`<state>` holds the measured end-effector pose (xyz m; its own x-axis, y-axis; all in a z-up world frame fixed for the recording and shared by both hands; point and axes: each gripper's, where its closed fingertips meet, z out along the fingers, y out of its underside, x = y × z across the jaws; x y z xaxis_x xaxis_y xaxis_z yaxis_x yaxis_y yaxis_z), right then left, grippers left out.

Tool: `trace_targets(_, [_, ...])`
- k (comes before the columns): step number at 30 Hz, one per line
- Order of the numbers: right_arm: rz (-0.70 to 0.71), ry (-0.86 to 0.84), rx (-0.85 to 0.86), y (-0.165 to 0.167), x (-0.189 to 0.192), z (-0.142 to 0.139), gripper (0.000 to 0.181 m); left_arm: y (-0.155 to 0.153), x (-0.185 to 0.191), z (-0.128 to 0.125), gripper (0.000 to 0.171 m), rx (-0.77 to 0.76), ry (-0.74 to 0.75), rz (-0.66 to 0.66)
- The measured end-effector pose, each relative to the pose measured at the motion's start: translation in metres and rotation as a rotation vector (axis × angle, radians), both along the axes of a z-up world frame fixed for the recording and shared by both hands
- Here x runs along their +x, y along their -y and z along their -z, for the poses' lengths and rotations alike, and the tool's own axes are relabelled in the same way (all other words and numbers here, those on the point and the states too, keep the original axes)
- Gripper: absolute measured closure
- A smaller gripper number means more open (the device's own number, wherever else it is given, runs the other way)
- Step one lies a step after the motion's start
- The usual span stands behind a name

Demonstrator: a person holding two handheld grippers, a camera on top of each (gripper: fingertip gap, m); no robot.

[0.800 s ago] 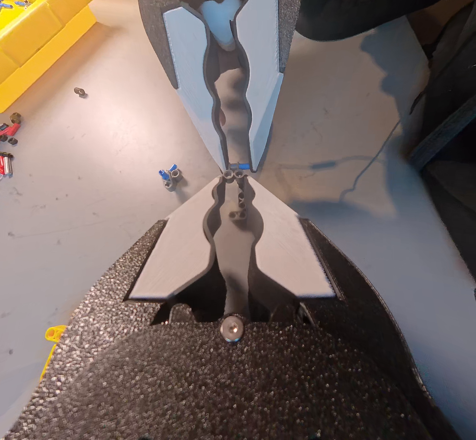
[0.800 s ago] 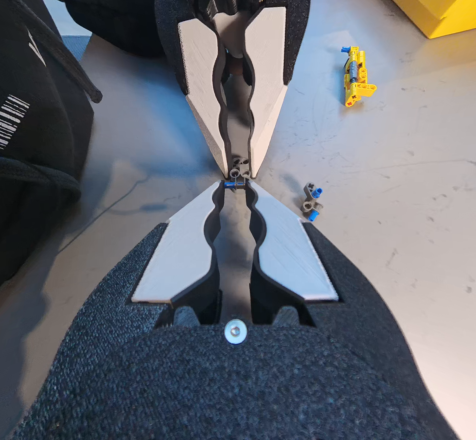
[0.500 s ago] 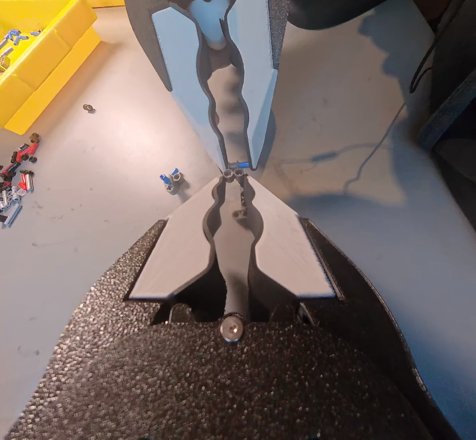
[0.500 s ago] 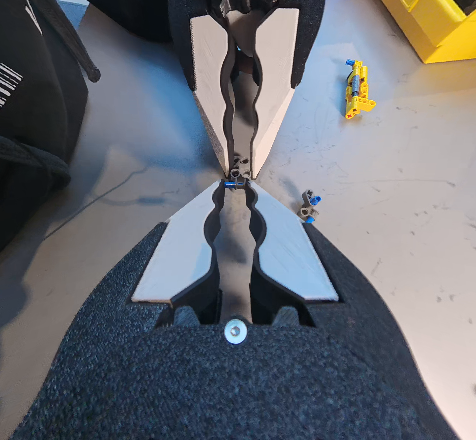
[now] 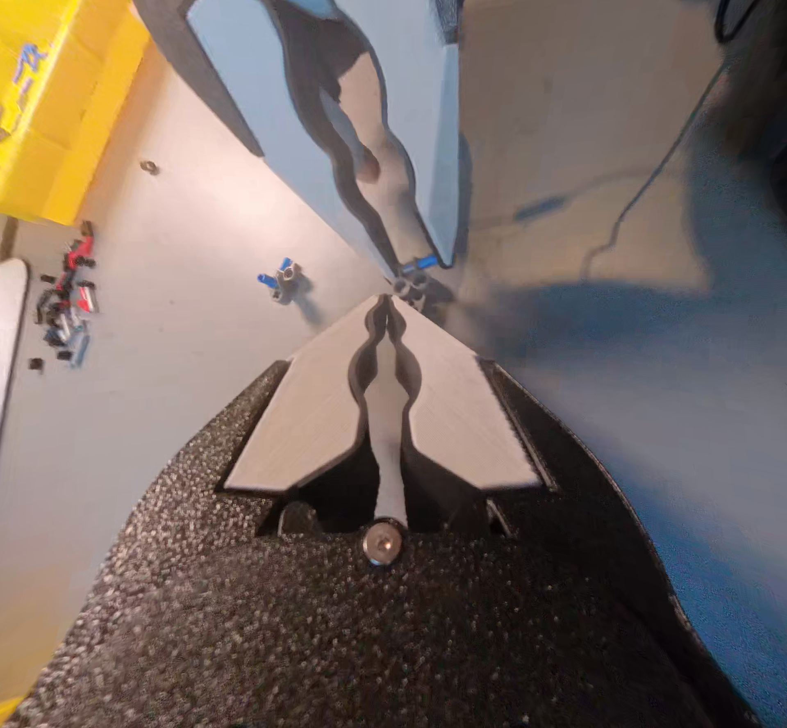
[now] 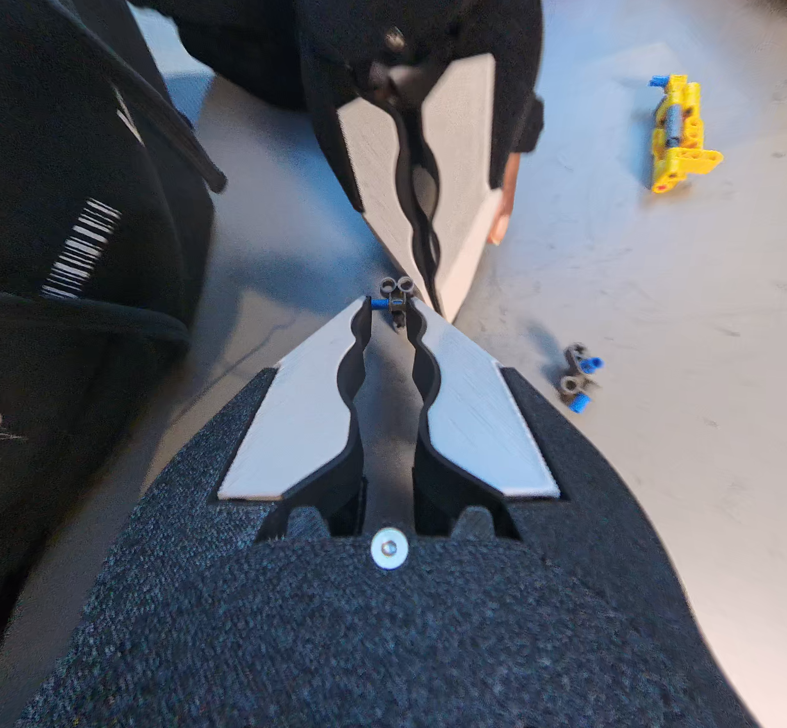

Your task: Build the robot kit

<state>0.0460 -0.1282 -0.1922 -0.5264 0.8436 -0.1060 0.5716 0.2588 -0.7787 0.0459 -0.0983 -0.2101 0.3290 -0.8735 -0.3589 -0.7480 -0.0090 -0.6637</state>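
Tongs (image 6: 389, 303) tip-to-tip, pinching connector (image 6: 397, 291)

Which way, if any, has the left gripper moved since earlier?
Yes. In the right wrist view, the left gripper has slid right, off the grey connector assembly.

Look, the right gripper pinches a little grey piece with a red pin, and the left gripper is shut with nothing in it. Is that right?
Not quite: the pin is blue, not red. The right wrist view shows the right gripper pinching the little grey piece with a blue pin sticking out sideways. The left gripper is indeed shut with nothing in it.
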Motion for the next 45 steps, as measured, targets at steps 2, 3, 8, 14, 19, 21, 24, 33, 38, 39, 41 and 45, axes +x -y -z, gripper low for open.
trace_targets(2, [0.015,-0.027,0.109,-0.015,0.004,-0.001,0.166,0.001,-0.004,0.000,0.171,-0.078,0.020,-0.049])
trace_targets(3, [0.025,-0.029,0.068,-0.018,0.005,-0.002,0.166,-0.001,-0.007,0.000,0.171,-0.093,0.032,-0.070])
trace_targets(8, [0.044,-0.043,0.038,-0.024,0.007,-0.001,0.166,0.002,-0.010,-0.004,0.165,-0.164,0.137,-0.076])
trace_targets(14, [0.050,-0.064,0.015,-0.027,0.008,-0.004,0.165,0.002,-0.015,-0.027,0.159,-0.208,0.298,-0.114])
trace_targets(19, [0.054,-0.071,0.028,-0.029,0.003,-0.006,0.165,0.004,-0.007,-0.028,0.153,-0.219,0.323,-0.112])
trace_targets(21, [0.041,-0.059,0.040,-0.028,0.002,-0.002,0.165,0.003,-0.003,-0.026,0.146,-0.220,0.317,-0.115])
trace_targets(24, [0.034,-0.055,0.035,-0.025,0.003,0.000,0.165,0.003,0.001,-0.022,0.146,-0.222,0.304,-0.115])
trace_targets(33, [0.020,-0.050,0.064,-0.024,0.002,0.000,0.165,0.004,0.007,-0.019,0.157,-0.231,0.292,-0.099])
trace_targets(38, [0.013,-0.066,0.088,-0.021,0.001,-0.001,0.165,0.007,0.006,-0.019,0.157,-0.236,0.295,-0.094])
trace_targets(39, [0.013,-0.069,0.090,-0.020,0.001,-0.001,0.165,0.008,0.006,-0.019,0.157,-0.234,0.294,-0.091])
trace_targets(41, [0.006,-0.069,0.086,-0.018,0.001,-0.001,0.165,0.009,0.006,-0.019,0.157,-0.232,0.298,-0.086])
trace_targets(45, [0.011,-0.074,0.080,-0.019,0.000,-0.002,0.165,0.008,0.006,-0.020,0.157,-0.222,0.295,-0.086])
